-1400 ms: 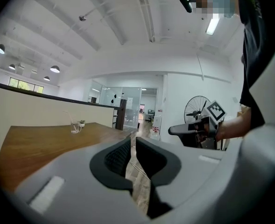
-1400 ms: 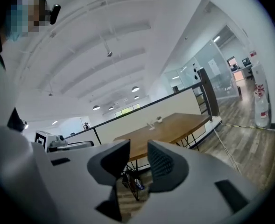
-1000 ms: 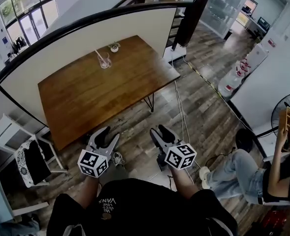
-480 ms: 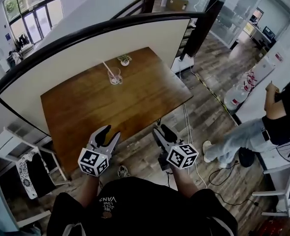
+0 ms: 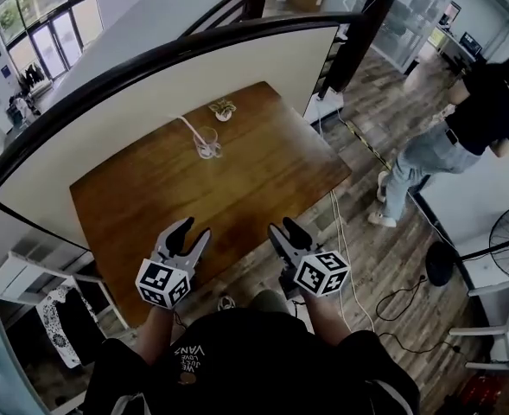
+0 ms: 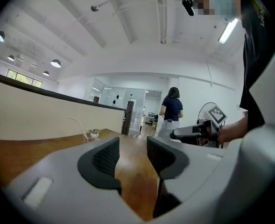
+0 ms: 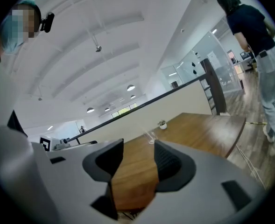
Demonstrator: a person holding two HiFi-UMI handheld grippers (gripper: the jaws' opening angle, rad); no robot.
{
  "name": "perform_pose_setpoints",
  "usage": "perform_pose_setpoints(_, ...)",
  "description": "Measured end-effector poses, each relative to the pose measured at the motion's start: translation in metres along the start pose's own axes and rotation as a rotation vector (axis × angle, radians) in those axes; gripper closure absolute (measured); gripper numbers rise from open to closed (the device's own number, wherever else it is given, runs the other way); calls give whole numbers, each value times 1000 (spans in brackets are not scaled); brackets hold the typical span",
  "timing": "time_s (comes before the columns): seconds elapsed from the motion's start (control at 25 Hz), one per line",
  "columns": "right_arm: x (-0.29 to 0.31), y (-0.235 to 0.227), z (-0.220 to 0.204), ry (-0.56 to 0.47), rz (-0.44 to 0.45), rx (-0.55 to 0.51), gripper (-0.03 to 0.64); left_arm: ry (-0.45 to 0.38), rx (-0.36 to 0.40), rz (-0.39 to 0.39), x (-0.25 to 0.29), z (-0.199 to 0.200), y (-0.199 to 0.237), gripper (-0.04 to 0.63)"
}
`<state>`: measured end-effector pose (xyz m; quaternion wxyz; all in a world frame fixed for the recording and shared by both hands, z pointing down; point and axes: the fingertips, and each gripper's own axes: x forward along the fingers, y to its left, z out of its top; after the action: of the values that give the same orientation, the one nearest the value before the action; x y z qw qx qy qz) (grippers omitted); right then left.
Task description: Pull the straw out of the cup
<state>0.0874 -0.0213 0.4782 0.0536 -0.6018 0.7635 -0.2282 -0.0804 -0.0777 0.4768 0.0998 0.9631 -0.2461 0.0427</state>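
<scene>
We're at the desk's (image 5: 237, 188) near edge, left gripper (image 5: 191, 232) and right gripper (image 5: 283, 226) aimed across it, jaws apart and empty (the right's have just been opening), ready for the reach. The cup (image 5: 207, 143) stands near the far edge with the straw (image 5: 189, 126) leaning out; otherwise it's probably empty.

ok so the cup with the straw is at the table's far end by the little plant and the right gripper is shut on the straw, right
No: the right gripper is open, jaws just opened wider, nothing between them, short of the straw; see the right gripper view. The cup is at the far end of the table by the little plant.
</scene>
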Motion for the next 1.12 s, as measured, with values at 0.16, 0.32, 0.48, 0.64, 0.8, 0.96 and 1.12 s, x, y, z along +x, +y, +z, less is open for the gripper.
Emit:
perform_pose_setpoints(0.16, 18, -12, 3, 8, -4, 10, 443, 18, -20, 5, 14, -6, 15, 426)
perform_pose_setpoints(0.32, 39, -31, 8, 23, 7, 13, 443, 24, -35, 23, 34, -9, 30, 426)
perform_pose_setpoints(0.48, 68, -51, 17, 46, 42, 9, 443, 25, -49, 61, 58, -8, 47, 426)
perform_pose_setpoints(0.64, 100, -67, 27, 85, 81, 4, 443, 30, -71, 107, 82, -6, 68, 426)
perform_pose_setpoints(0.8, 132, -81, 36, 124, 125, -5, 443, 31, -89, 161, 103, -4, 91, 426)
perform_pose_setpoints(0.96, 161, -93, 41, 169, 172, -7, 443, 31, -109, 212, 120, -4, 112, 426)
perform_pose_setpoints(1.12, 186, -101, 44, 200, 213, -7, 443, 37, -115, 260, 134, -6, 136, 426)
